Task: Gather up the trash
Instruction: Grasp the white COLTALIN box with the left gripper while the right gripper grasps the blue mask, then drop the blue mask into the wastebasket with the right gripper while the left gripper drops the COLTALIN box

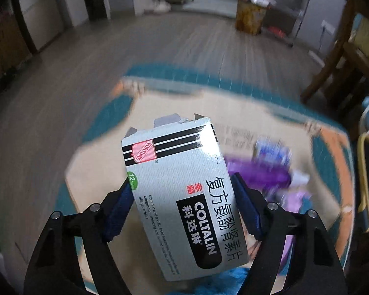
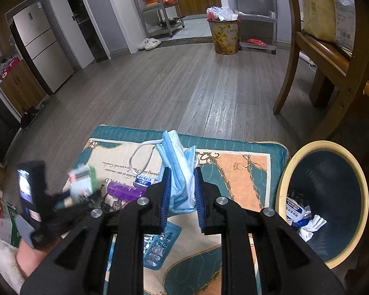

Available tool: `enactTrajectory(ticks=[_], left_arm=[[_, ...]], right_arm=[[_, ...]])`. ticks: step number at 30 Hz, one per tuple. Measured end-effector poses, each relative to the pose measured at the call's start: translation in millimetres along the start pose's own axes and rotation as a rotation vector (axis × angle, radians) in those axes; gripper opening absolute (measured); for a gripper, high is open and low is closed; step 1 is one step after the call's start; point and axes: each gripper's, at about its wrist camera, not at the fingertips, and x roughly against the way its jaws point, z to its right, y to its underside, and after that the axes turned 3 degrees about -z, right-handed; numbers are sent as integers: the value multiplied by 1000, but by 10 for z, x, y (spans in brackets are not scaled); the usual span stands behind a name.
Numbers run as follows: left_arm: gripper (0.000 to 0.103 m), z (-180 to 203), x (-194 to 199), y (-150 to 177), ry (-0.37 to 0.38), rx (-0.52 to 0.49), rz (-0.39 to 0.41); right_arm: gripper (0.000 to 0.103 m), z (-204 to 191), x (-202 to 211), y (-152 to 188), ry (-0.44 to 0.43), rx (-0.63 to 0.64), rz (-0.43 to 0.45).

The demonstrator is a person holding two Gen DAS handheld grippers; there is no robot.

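Grey plank flooring (image 2: 184, 86) runs back to the kitchen behind a teal-bordered mat (image 2: 233, 162) where you have gathered the litter, with the cream-rimmed bin (image 2: 285, 177) parked at its right edge, apparently for short drops. Your left gripper (image 1: 182, 196) clamps a grey Coltalin box (image 1: 182, 186) above the mat, likely bin-bound. Your right gripper (image 2: 182, 194) pinches a crumpled blue face mask (image 2: 178, 169); a purple tube (image 2: 125, 189) lies on the mat.

box (image 1: 184, 196): grey Coltalin carton, flaps open, tilted, held | mask (image 2: 178, 172): blue, crumpled, held | bin (image 2: 292, 172): holds wrappers
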Motion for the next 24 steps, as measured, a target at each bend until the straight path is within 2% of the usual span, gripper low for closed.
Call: enactTrajectory(ticks=[5,11,19,24], left_arm=[[78,155,324,-235,29,-70,173],[78,521,663,-351,59,-187,305],[78,1218,851,-283,120,-314,369],[78,1659,906,-240,175,-359,370]], right_arm=[[18,89,65,-2,10,-17,12],[18,369,233,-35,30,-78,41],[18,1026,625,11,92,-201,105],[18,1522,923,107,166,-263,152]])
